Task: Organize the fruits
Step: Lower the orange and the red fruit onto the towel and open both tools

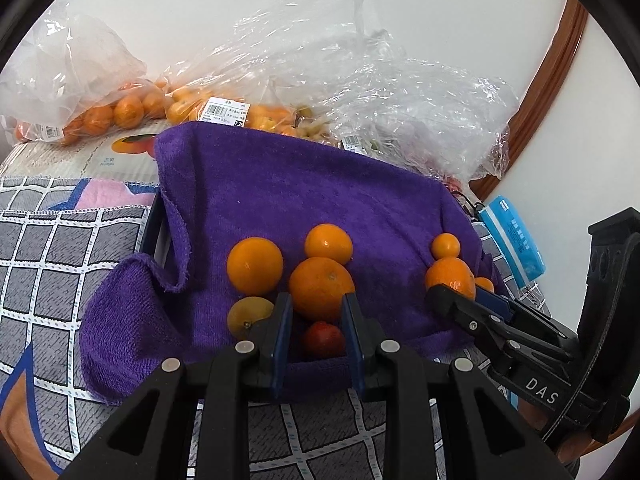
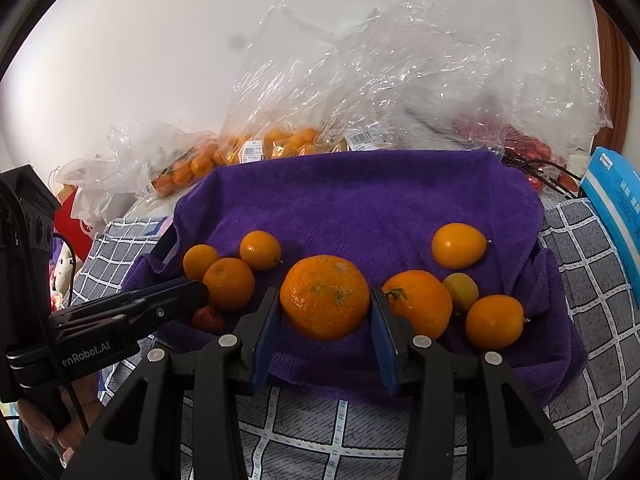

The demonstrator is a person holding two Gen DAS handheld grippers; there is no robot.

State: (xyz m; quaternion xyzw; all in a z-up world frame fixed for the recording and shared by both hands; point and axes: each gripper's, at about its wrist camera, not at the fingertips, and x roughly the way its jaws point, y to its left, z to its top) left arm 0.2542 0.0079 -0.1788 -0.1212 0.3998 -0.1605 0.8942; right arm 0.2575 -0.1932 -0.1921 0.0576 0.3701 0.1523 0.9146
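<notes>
A purple towel [image 1: 280, 184] [image 2: 360, 200] lies draped over a dark-rimmed tray and carries several oranges and kumquats. My left gripper [image 1: 316, 300] [image 2: 198, 290] is shut on a small red fruit [image 1: 323, 340] [image 2: 208, 318] that sits low between its blue pads, with a larger orange [image 1: 322, 288] resting just beyond the tips. My right gripper [image 2: 324, 294] [image 1: 440, 292] is shut on a big mandarin [image 2: 324, 298] [image 1: 450, 276], both pads against its sides. More fruit lies loose to its right, such as an orange with a stem [image 2: 418, 304].
Crinkled clear plastic bags [image 1: 120, 108] [image 2: 280, 140] holding more oranges are piled behind the towel against a white wall. A blue packet [image 1: 516, 240] [image 2: 616, 208] lies at the right. A grey checked cloth [image 1: 60, 260] covers the surface. A hand [image 2: 44, 432] holds the left gripper.
</notes>
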